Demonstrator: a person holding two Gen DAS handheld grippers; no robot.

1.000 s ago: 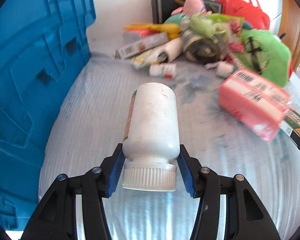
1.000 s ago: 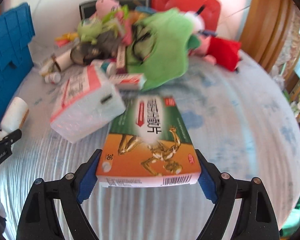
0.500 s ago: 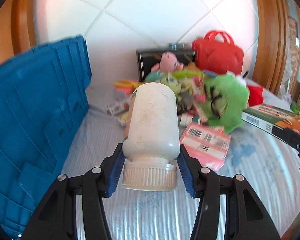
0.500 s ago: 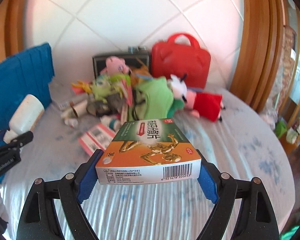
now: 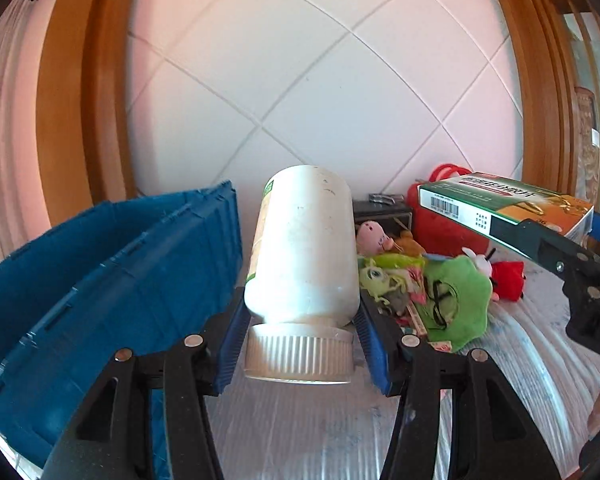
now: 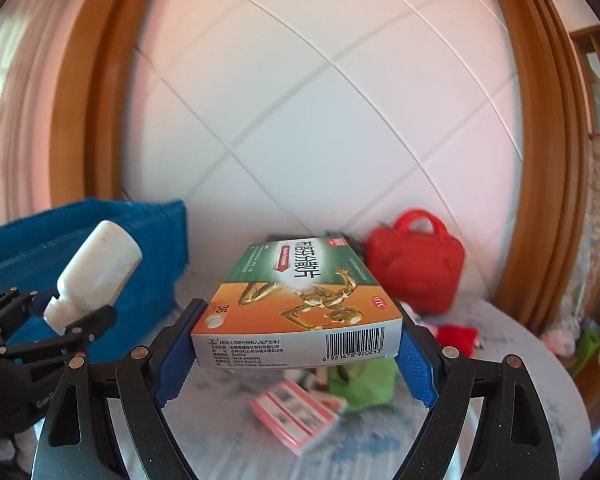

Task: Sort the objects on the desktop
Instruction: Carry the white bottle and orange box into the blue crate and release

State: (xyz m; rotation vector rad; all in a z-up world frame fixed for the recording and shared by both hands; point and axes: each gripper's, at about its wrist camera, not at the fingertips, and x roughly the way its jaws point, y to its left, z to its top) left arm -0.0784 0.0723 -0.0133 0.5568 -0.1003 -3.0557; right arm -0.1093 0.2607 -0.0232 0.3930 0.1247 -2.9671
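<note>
My left gripper (image 5: 300, 336) is shut on a white plastic bottle (image 5: 306, 244), gripped near its ribbed cap and held high above the table. The bottle also shows in the right wrist view (image 6: 98, 266). My right gripper (image 6: 296, 344) is shut on a green and orange medicine box (image 6: 300, 300), also raised; the box shows at the right of the left wrist view (image 5: 504, 204). A blue crate (image 5: 100, 280) stands at the left, beside the bottle.
A heap of toys lies at the back: a green plush (image 5: 452, 300), a red bag (image 6: 416, 264), a red plush (image 5: 508, 276) and a pink doll (image 5: 372, 236). A pink packet (image 6: 296, 416) lies on the striped cloth (image 5: 300, 432). A tiled wall (image 5: 300, 80) stands behind.
Both grippers have risen and tilted upward with the bottle and the box. The views now show mostly wall, and the table objects sit lower in frame.
</note>
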